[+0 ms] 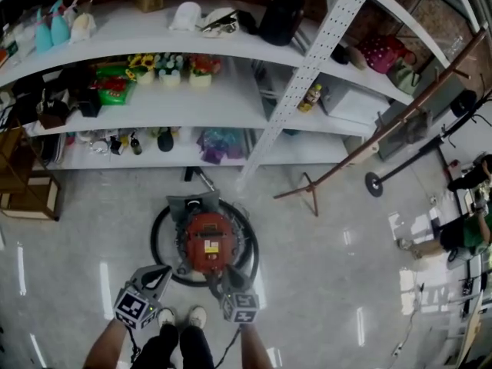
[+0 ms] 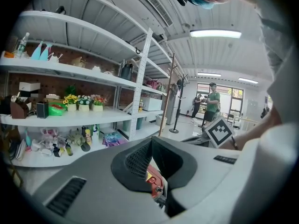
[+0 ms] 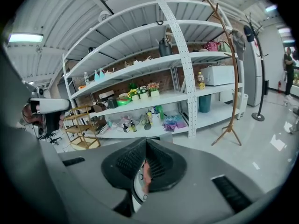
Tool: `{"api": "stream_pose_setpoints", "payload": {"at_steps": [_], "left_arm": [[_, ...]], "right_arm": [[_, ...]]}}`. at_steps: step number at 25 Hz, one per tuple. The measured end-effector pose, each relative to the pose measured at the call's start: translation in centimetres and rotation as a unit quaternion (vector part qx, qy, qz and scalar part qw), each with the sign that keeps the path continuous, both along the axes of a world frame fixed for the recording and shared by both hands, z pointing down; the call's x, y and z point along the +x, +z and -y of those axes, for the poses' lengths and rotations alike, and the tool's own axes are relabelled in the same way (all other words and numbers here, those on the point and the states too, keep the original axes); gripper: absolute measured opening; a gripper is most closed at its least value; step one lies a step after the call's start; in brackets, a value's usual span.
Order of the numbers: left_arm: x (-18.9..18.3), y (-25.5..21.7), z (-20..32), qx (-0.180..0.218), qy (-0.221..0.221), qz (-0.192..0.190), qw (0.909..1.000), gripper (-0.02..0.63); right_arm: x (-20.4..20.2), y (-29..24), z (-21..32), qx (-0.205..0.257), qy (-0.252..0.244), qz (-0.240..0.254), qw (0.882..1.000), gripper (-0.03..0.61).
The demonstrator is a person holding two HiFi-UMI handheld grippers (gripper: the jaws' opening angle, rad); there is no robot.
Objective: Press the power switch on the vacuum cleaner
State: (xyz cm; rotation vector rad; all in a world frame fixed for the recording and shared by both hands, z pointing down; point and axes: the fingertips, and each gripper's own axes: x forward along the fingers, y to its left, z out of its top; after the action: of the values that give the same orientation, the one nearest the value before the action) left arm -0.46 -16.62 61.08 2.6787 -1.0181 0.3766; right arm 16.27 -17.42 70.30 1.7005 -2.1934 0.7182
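Nearest, at the bottom of the head view, the person's shoes [image 1: 178, 317] are seen on the floor [image 1: 330, 283], with a hand-held gripper held out on each side of them. The left hand-held gripper [image 1: 160, 274] is seen in its own view with its jaws brought together at the tips and nothing between them; a sliver of red casing shows through the gap below the pads. The right hand-held gripper [image 1: 221, 281] is likewise closed and empty in its own view.

Just beyond them the vacuum cleaner [image 1: 207, 241] stands on the floor, a red round body ringed by a black hose [image 1: 157, 241]. The right hand-held gripper is placed over the near edge of the red body, while the left one is held just beside it, over the hose. Whether either tip touches the casing cannot be told. The power switch cannot be picked out with certainty on the top of the body.

The task is judged to be at the approach: the closed jaws have been aimed at the machine, but no press is shown, so the switch is left to be found and pushed down.

Farther off, white shelving [image 1: 231, 106] loaded with small goods is seen, with a wooden coat stand [image 1: 369, 141] beside it.
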Motion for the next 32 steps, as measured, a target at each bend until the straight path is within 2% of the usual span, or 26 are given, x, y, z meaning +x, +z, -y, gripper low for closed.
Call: {"api": "stream_pose_setpoints", "payload": {"at_steps": [7, 14, 32], "left_arm": [[-0.7, -4.8, 0.0, 0.000, -0.015, -0.023, 0.9996, 0.009], [-1.3, -8.9, -0.6, 0.006, -0.017, -0.023, 0.9996, 0.009], [-0.8, -18.0, -3.8, 0.032, 0.011, -0.028, 0.9990, 0.009]], "right_arm": [[-1.1, -6.6, -1.5, 0.029, -0.006, 0.003, 1.000, 0.011], [-2.1, -12.5, -2.7, 0.039, -0.008, 0.006, 0.999, 0.009], [-2.3, -23.1, -6.8, 0.059, 0.021, 0.022, 0.998, 0.009]]}}
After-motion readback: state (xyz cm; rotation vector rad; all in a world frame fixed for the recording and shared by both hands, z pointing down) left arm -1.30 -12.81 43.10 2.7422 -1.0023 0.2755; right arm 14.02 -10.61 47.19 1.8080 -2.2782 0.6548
